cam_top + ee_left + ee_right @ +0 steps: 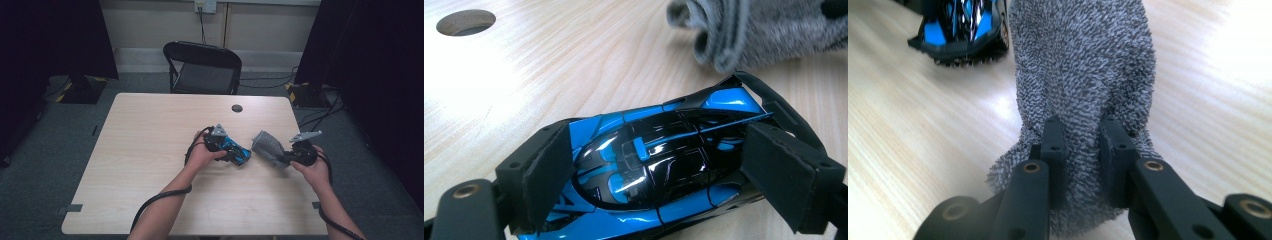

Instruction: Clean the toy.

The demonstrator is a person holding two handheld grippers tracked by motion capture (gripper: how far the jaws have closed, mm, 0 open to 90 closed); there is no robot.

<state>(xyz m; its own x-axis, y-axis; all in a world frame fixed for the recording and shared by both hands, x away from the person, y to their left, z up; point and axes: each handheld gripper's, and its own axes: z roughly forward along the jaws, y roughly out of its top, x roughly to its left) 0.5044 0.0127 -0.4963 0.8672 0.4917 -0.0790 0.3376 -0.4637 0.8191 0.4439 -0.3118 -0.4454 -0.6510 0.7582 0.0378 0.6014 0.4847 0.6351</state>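
Gripping: your left tongs clasp the blue-and-black toy car on the tabletop; your right tongs pinch the grey cloth, just beyond the car.

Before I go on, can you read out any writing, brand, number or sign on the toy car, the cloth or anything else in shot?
None is readable.
Blue and black toy car: painted stripes and panels, no lettering.
Grey cloth: plain nap, no tag in sight.
Table: bare wood grain.
Wall socket: too small and blurred to tell.
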